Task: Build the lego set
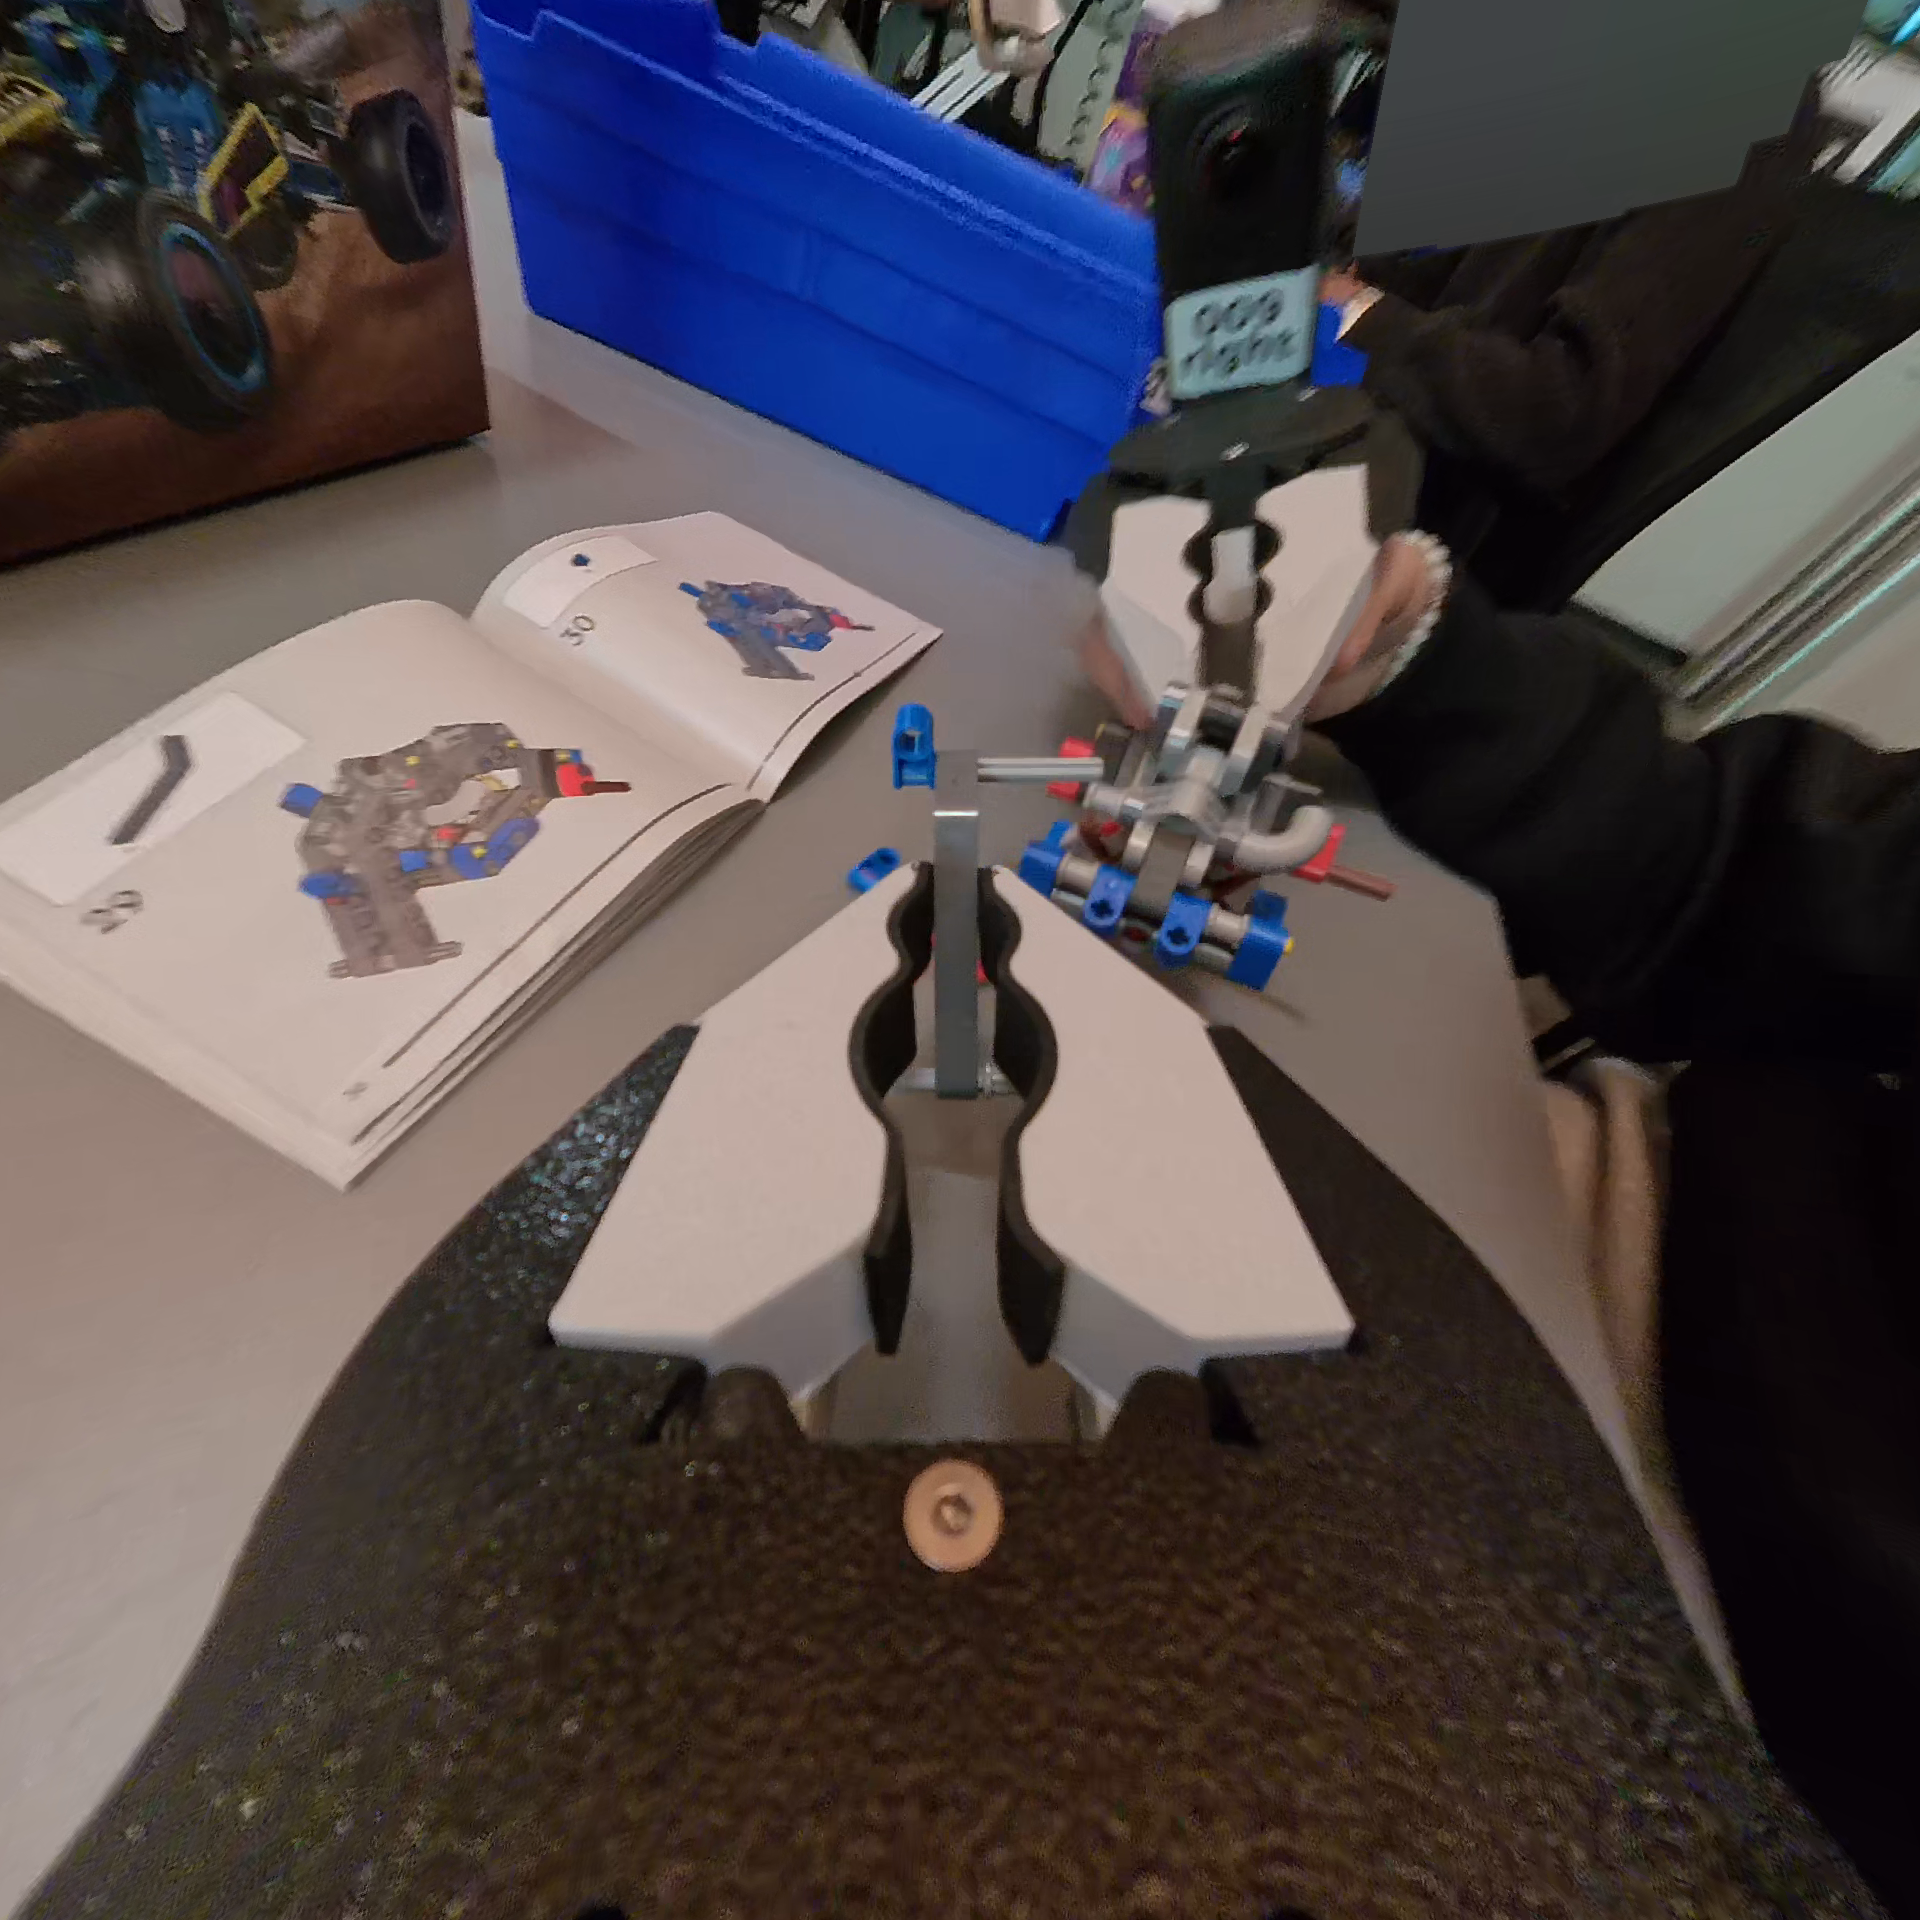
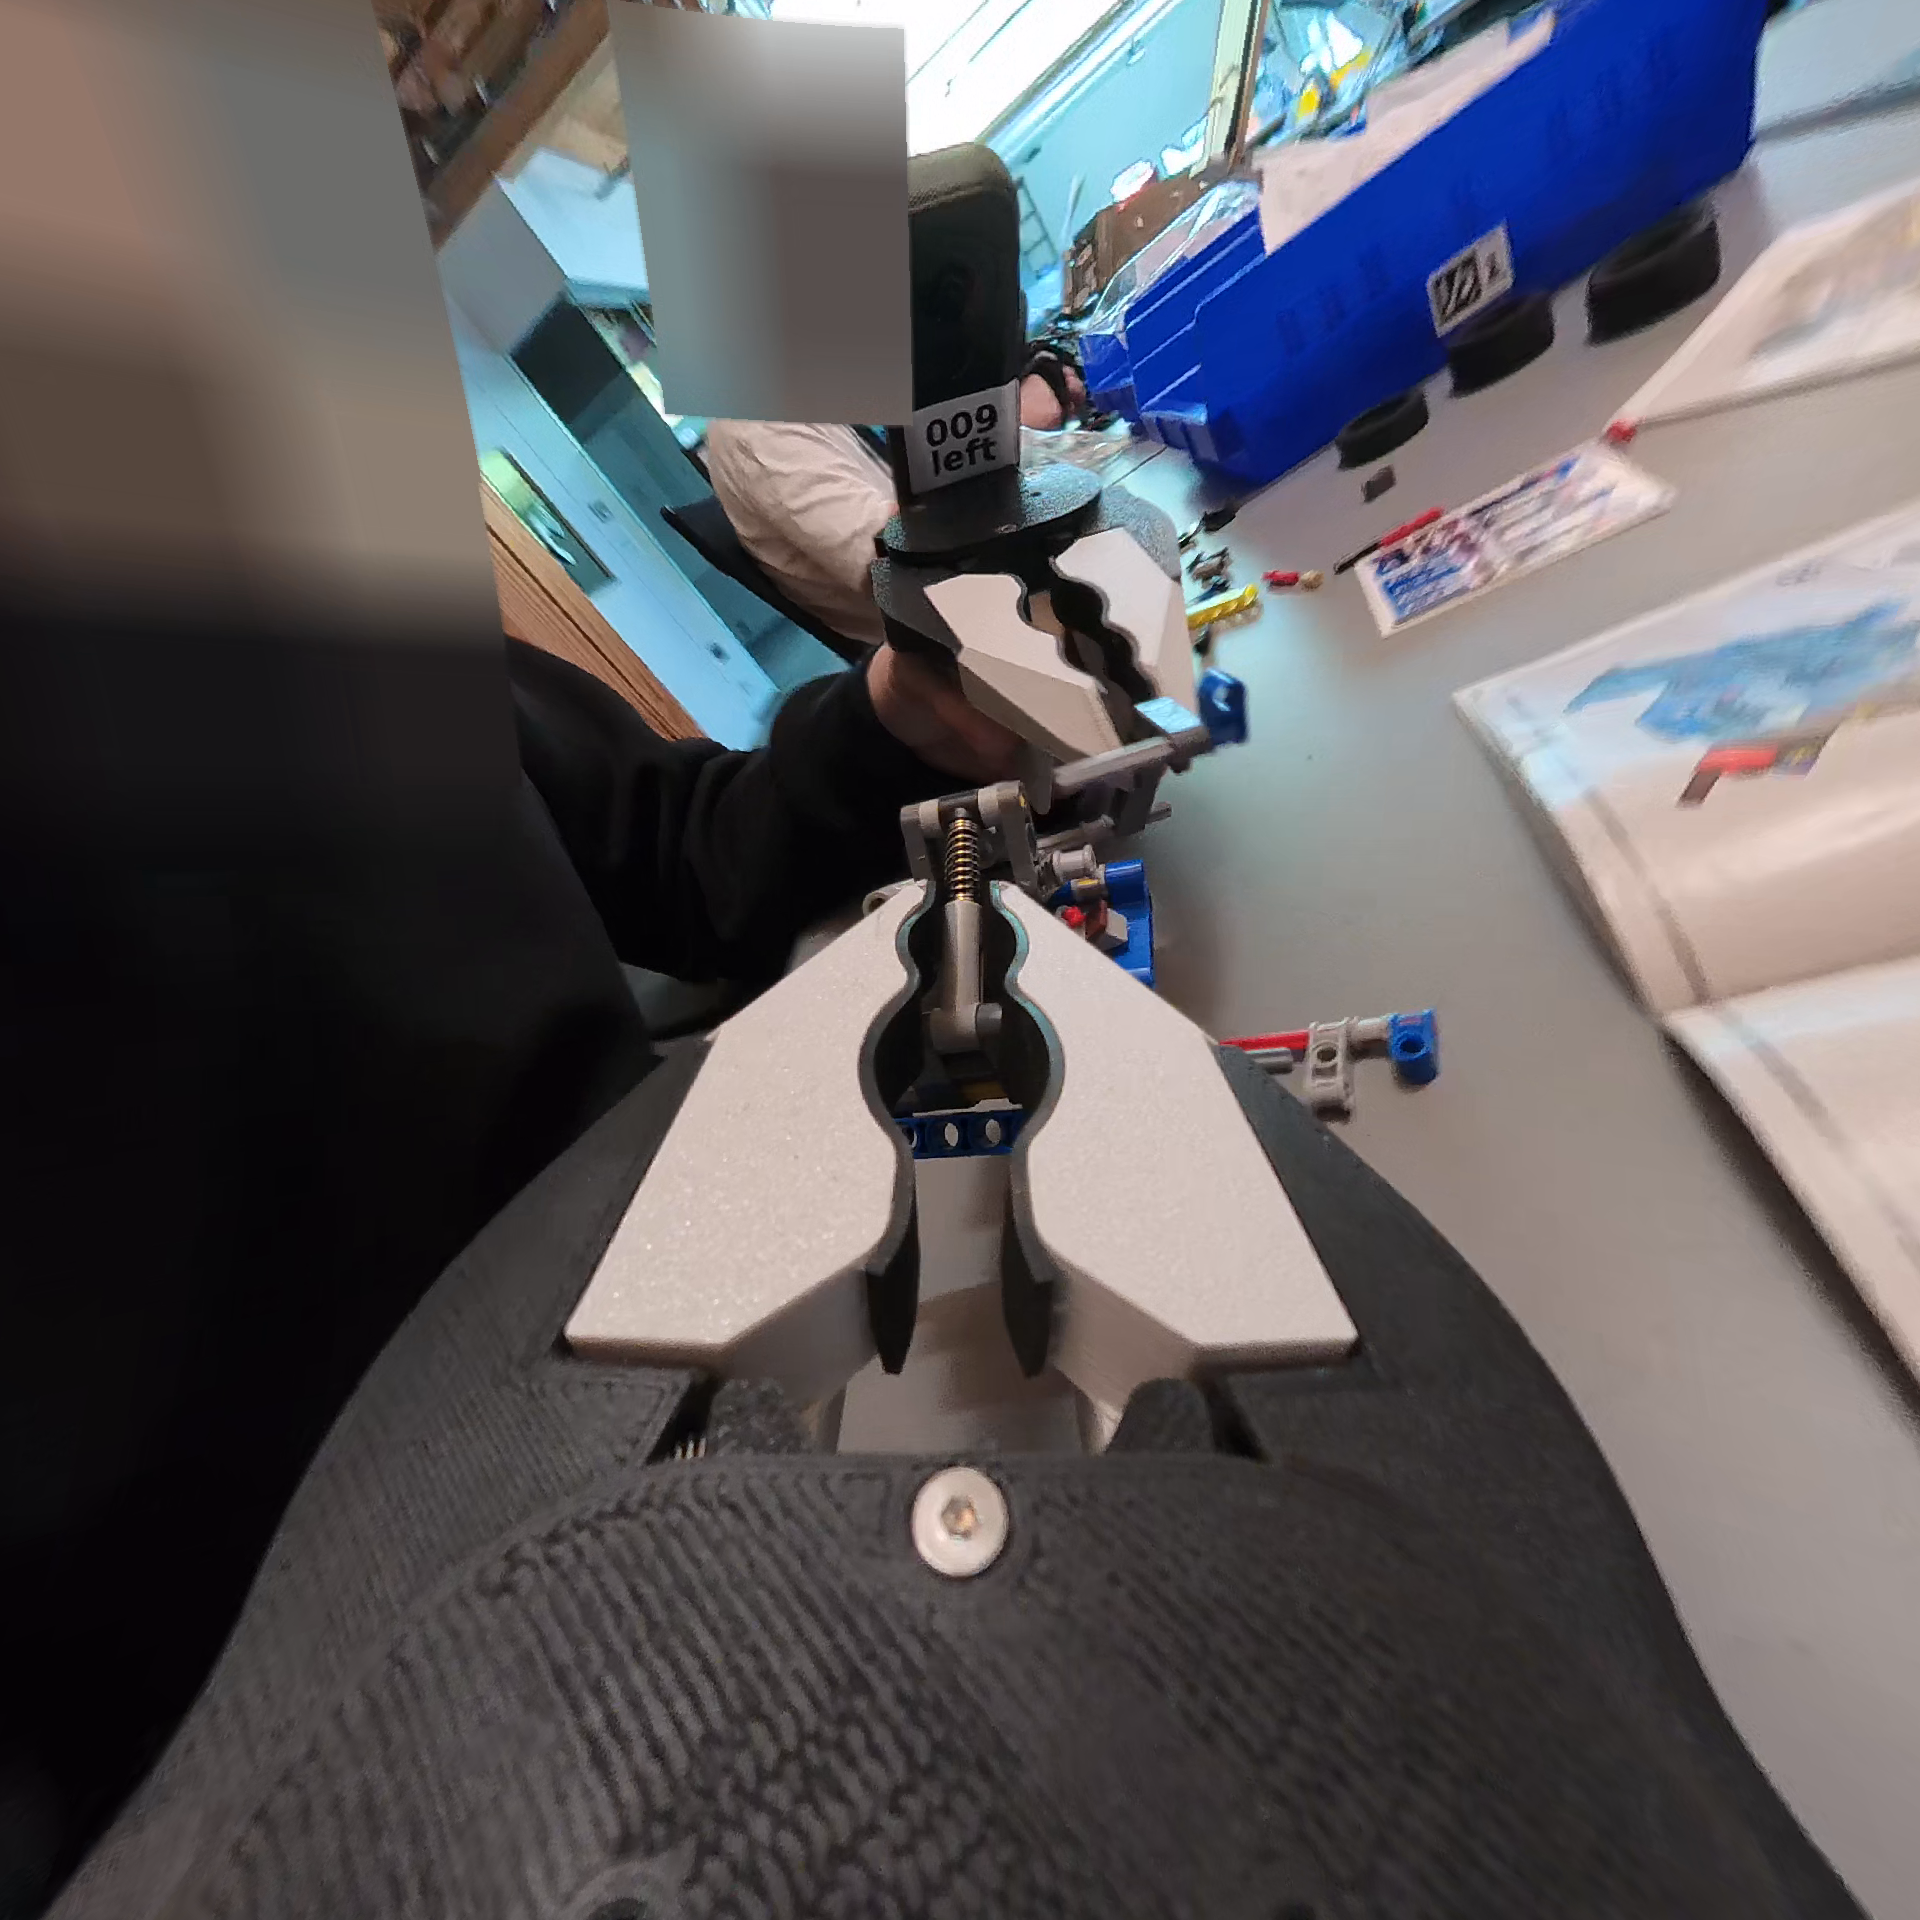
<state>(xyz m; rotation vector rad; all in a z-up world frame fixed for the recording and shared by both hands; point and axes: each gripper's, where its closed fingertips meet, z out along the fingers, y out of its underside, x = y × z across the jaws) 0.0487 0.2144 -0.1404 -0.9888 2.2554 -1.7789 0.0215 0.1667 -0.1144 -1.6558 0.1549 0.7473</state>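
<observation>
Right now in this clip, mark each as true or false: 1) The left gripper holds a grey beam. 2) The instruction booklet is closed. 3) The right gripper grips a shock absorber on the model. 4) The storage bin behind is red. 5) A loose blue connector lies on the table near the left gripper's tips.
1) The left gripper holds a grey beam: true.
2) The instruction booklet is closed: false, it lies open.
3) The right gripper grips a shock absorber on the model: true.
4) The storage bin is red: false, it is blue.
5) A loose blue connector lies near the left tips: true.
</observation>
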